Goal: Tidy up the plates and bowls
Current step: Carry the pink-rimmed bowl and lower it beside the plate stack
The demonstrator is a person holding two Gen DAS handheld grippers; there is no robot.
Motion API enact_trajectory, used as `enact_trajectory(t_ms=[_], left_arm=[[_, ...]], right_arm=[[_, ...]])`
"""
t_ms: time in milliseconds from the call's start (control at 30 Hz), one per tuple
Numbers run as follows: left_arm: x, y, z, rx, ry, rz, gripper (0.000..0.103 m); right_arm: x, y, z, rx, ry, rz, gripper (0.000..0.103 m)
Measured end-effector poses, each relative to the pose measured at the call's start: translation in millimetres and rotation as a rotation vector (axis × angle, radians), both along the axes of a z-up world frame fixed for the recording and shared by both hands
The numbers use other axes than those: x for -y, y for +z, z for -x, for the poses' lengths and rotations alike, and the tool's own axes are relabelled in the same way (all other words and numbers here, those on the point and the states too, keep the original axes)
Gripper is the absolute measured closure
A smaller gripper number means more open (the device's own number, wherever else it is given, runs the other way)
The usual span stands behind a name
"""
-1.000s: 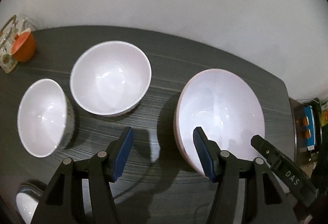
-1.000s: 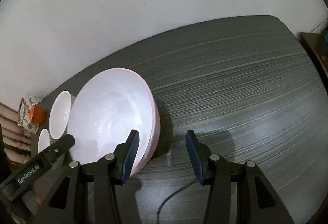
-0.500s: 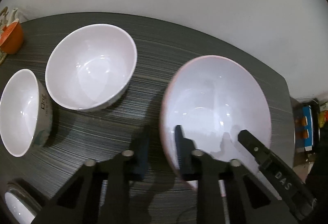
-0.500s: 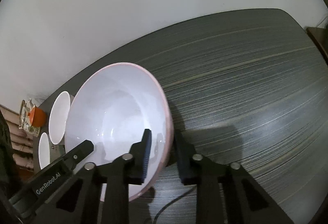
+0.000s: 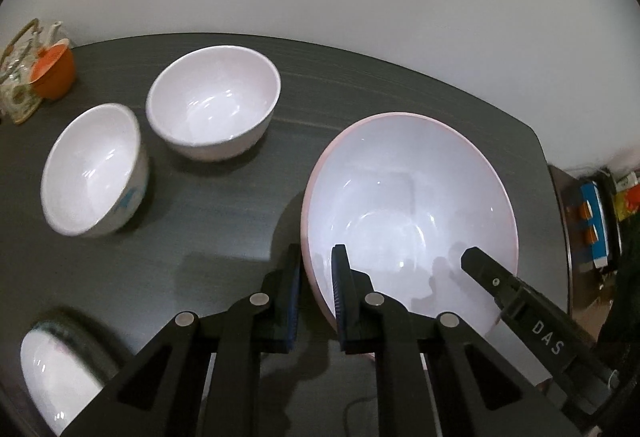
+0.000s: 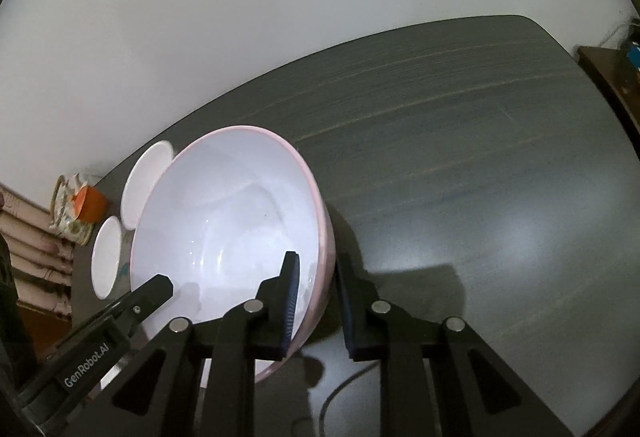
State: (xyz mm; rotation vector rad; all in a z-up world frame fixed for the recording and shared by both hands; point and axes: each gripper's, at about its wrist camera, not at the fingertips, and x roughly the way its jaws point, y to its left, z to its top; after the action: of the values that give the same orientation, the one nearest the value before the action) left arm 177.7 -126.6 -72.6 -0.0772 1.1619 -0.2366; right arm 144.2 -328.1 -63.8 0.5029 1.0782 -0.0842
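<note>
Both cams are riding right on the grippers, looking steeply down along the fingers at the dark table [image 6: 460, 165], super close. The left one is facing the big pink bowl [image 5: 408, 205] at its 4 o'clock; the right one is catching that same bowl [image 6: 232, 237] at 8 o'clock. Both are sharing it, plus the small white bowls behind.

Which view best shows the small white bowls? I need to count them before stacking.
The left wrist view: two white bowls stand open and apart on the table, with another at the bottom left. The right wrist view shows only two slivers behind the large pink bowl.
</note>
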Motion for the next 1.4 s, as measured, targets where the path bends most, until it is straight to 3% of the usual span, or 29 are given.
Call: enact_trajectory(t_ms=[333, 533, 900, 1400], left_arm=[[-42, 14, 42, 0.008, 0.017, 0.003, 0.091], [-64, 9, 68, 0.001, 0.018, 0.01, 0.091], [-79, -8, 99, -0.005, 0.021, 0.019, 0.091], [-77, -20, 114, -0.005, 0.011, 0.001, 0.091]], right_arm=[[-46, 16, 63, 0.026, 0.035, 0.033, 0.084], [-62, 5, 91, 0.018, 0.047, 0.024, 0.084], [-88, -13, 111, 0.007, 0.06, 0.031, 0.084], [-87, -33, 136, -0.026, 0.05, 0.01, 0.084]])
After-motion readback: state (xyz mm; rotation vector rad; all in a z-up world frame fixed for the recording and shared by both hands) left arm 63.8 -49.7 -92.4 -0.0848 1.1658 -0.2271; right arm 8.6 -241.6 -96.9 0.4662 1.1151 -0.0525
